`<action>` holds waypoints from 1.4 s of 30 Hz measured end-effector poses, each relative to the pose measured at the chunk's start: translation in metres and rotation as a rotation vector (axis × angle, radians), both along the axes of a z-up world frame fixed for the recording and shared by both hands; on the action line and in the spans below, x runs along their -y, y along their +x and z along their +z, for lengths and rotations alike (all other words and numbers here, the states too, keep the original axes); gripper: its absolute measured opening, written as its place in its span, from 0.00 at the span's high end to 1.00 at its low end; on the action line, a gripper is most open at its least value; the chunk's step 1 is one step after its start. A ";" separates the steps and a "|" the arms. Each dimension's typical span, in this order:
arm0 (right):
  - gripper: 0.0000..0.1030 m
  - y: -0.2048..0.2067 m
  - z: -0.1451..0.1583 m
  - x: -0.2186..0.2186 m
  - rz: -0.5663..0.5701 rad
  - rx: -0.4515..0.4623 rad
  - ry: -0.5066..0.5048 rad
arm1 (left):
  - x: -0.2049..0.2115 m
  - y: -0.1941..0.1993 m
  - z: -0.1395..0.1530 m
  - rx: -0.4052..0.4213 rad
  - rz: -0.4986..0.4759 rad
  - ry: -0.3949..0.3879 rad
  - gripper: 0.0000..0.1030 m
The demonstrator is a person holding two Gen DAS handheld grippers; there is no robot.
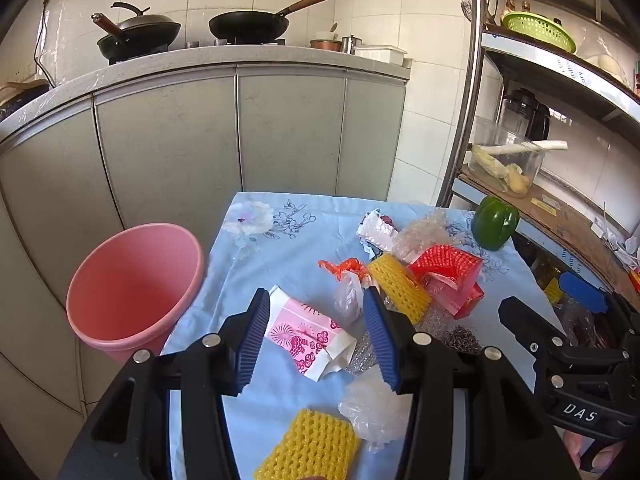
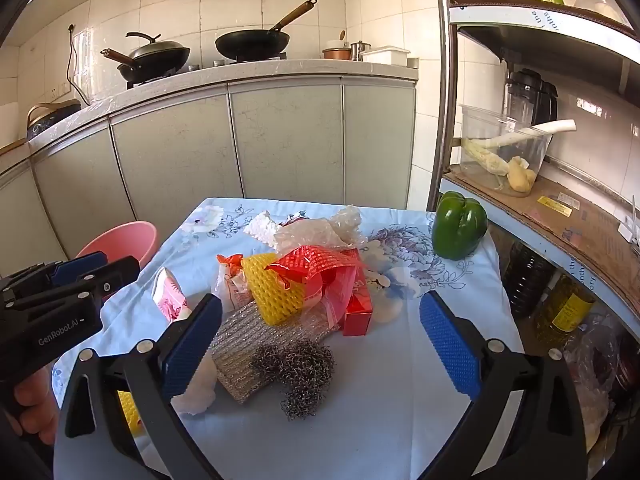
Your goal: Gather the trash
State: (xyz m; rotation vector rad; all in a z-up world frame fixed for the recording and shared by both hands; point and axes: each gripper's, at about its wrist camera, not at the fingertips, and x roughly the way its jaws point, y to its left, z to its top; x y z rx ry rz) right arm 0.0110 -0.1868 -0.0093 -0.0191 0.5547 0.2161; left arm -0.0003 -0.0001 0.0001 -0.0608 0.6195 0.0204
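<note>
A pile of trash lies on the blue flowered tablecloth. My left gripper is open, its fingers on either side of a pink-and-white paper packet. Near it lie a yellow foam net, a clear plastic wad and a second yellow net. My right gripper is open above a steel wool ball and a silver scouring cloth. A red wrapper and box lie beyond. A pink bin stands left of the table.
A green bell pepper sits at the table's far right corner. A metal shelf rack with a clear container stands on the right. Grey kitchen cabinets with woks on the counter stand behind the table.
</note>
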 end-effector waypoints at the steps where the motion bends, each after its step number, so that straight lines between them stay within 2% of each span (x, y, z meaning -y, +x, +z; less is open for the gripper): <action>1: 0.03 0.000 0.000 0.000 0.000 0.000 0.000 | 0.000 0.000 0.000 -0.001 0.000 -0.001 0.53; 23: 0.03 -0.001 0.002 0.003 -0.004 0.013 0.016 | 0.000 0.001 -0.001 -0.003 0.002 -0.009 0.53; 29: 0.03 -0.001 0.002 0.003 -0.003 0.014 0.018 | -0.005 0.005 -0.005 -0.026 0.013 -0.028 0.52; 42: 0.03 -0.001 0.001 0.002 -0.002 0.016 0.017 | -0.005 0.004 -0.006 -0.013 0.011 -0.013 0.52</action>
